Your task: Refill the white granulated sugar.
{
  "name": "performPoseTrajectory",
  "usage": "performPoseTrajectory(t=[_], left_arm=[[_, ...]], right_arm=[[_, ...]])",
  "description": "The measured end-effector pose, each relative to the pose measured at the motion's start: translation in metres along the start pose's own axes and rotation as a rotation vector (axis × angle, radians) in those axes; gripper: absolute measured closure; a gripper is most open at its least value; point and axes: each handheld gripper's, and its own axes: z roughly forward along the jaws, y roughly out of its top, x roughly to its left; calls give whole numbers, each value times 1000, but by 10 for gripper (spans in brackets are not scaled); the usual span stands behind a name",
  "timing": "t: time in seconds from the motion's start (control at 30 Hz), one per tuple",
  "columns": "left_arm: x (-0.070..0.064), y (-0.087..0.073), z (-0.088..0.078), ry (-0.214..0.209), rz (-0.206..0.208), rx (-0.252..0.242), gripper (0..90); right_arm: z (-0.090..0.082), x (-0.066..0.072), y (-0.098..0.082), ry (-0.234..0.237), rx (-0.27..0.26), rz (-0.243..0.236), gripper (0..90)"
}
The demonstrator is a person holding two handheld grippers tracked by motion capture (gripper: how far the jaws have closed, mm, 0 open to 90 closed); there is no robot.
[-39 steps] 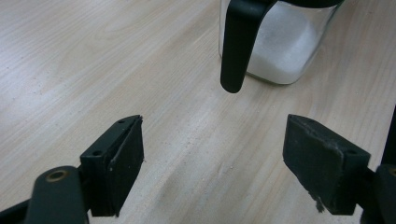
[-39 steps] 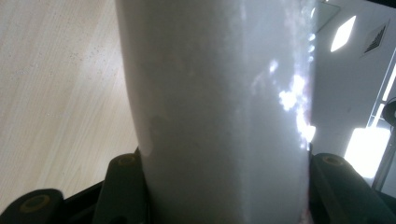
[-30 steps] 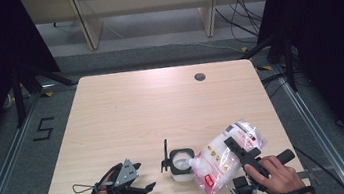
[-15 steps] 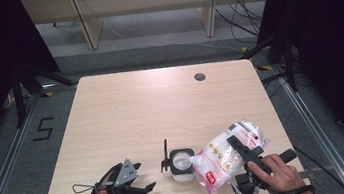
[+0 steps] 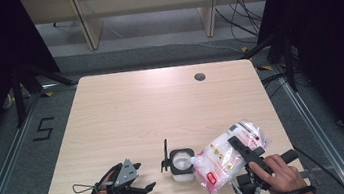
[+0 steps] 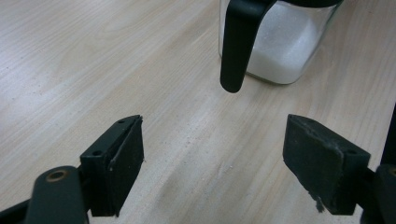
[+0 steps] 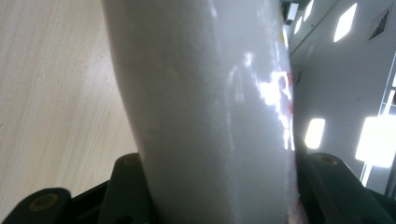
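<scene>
Moved since earlier: bag tipped further toward the jar, its low end now at the jar's mouth; right hand shifted slightly; left gripper unchanged.
High view, bag: white plastic with red print, long axis slanting from upper right down to lower left, low end pointing at the jar opening, touching or just over it.
High view, jar: square, clear, part filled with white grains, near the table's front edge, black handle on its left side.
High view, right gripper: clamped across the bag's middle, close to the front right corner of the table.
High view, left gripper: near the front edge, left of the jar, apart from it.
High view, open room: whole far half of the table bare; small round hole near the back edge.
Left gripper view, tool: jaws spread wide, nothing between them, bare wood below.
Left gripper view, jar: ahead, handle hanging toward the camera, white grains inside.
Right gripper view, tool: jaws pressed on both sides of the bag.
Right gripper view, bag: glossy white, running up and away from the jaws; table at left.
</scene>
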Motion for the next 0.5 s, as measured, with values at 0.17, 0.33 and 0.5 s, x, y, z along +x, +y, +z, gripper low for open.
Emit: performPoseTrajectory(t=[0.17, 0.33, 0.5], left_arm=[[0, 0, 0, -1, -1, -1, 200], [0, 0, -1, 4, 9, 6, 200], [0, 0, -1, 5, 12, 4, 200]], right_arm=[[-2, 0, 1, 6, 9, 18, 541], [0, -2, 3, 3, -7, 21, 542], [0, -1, 4, 7, -11, 16, 543]])
